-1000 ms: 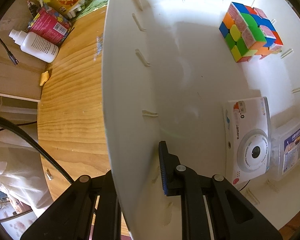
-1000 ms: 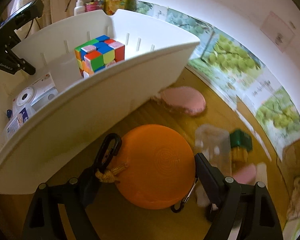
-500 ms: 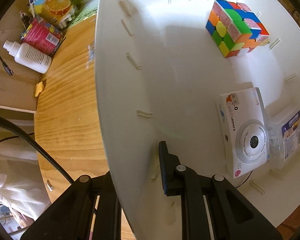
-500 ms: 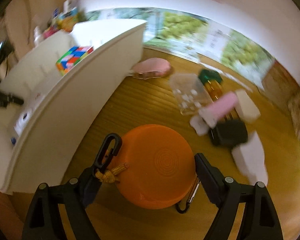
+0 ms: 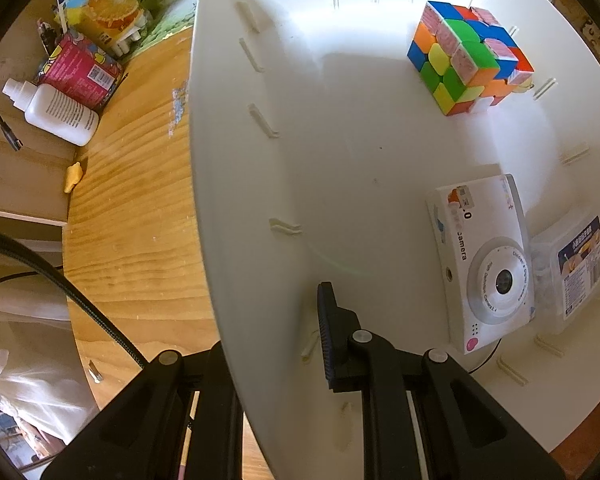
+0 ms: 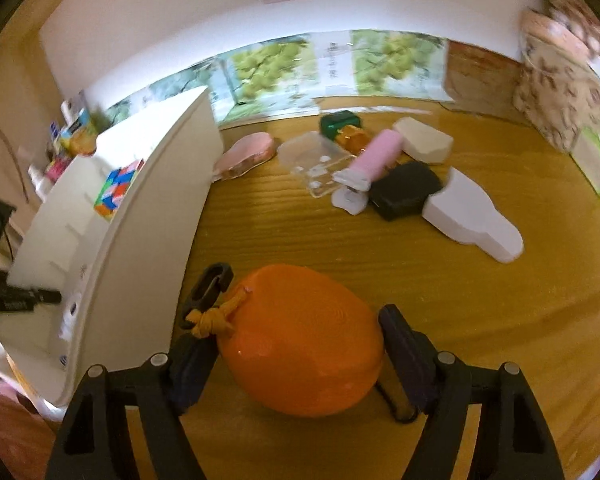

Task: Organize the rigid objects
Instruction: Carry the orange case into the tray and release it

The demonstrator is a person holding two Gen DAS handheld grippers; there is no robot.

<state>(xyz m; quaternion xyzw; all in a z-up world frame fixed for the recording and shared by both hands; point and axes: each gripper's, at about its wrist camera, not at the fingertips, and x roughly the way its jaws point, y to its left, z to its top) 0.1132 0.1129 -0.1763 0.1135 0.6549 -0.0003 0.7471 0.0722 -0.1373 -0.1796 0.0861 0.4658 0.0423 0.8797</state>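
While the left gripper [image 5: 268,344] is clamping the near wall of the white bin [image 5: 340,152] — one finger outside, one inside, jaws clenched on the rim — the right gripper [image 6: 300,340] is carrying the orange disc [image 6: 300,344], jaws closed on its two sides, with the knotted orange cord [image 6: 216,316] and a black clip trailing at 10 o'clock of the disc. Bin contents so far: the puzzle cube [image 5: 468,56] at 1 o'clock in the left wrist view, the white toy camera [image 5: 484,264] at 4 o'clock, and a clear labelled box [image 5: 572,272] just beside it, touching as far as I can tell. Step in hand, as I am judging it: transfer of the disc into the bin, which is sitting at 9 to 10 o'clock in the right wrist view. Next move is calling for a lift above the rim, a swing toward 10 o'clock, and release over the bare floor between cube and camera — the cord may be snagging on the wall. More items are waiting on the wooden table [image 6: 460,300] at 12 to 2 o'clock: a pink tube [image 6: 376,156], a black case [image 6: 404,194], a clear lid [image 6: 312,160], white blocks.
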